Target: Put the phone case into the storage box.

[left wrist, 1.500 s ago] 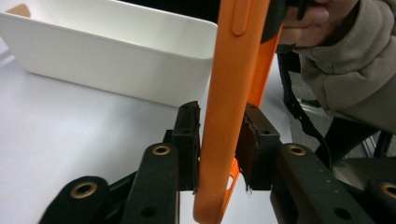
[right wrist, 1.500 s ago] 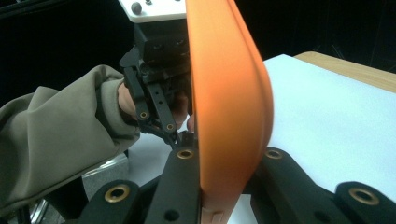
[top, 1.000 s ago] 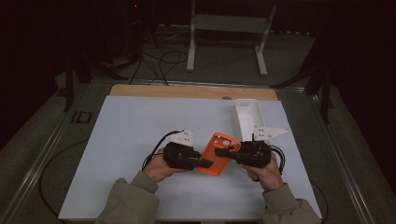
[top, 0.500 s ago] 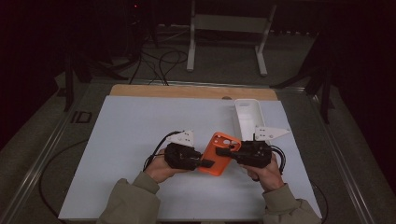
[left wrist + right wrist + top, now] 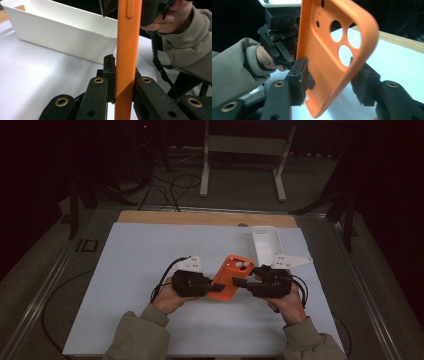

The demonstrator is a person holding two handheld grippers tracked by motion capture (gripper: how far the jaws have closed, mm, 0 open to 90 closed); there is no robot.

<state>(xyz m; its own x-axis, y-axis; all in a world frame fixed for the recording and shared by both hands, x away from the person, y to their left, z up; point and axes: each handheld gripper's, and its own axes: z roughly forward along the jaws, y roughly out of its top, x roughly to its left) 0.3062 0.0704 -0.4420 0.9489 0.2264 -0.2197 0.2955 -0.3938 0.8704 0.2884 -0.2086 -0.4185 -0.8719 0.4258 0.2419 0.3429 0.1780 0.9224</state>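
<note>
An orange phone case with round camera holes hangs above the table between my two grippers. My left gripper is shut on the case's lower left edge. In the left gripper view the case stands edge-on between the pressed jaws of that gripper. My right gripper is at the case's right side. Its jaws have just been opening. In the right gripper view they stand apart around the case, with the right pad clear of it.
A white bin stands on the white table top behind my right hand; the left gripper view also takes in the bin. A wooden strip runs along the far edge. Cables trail from both grippers.
</note>
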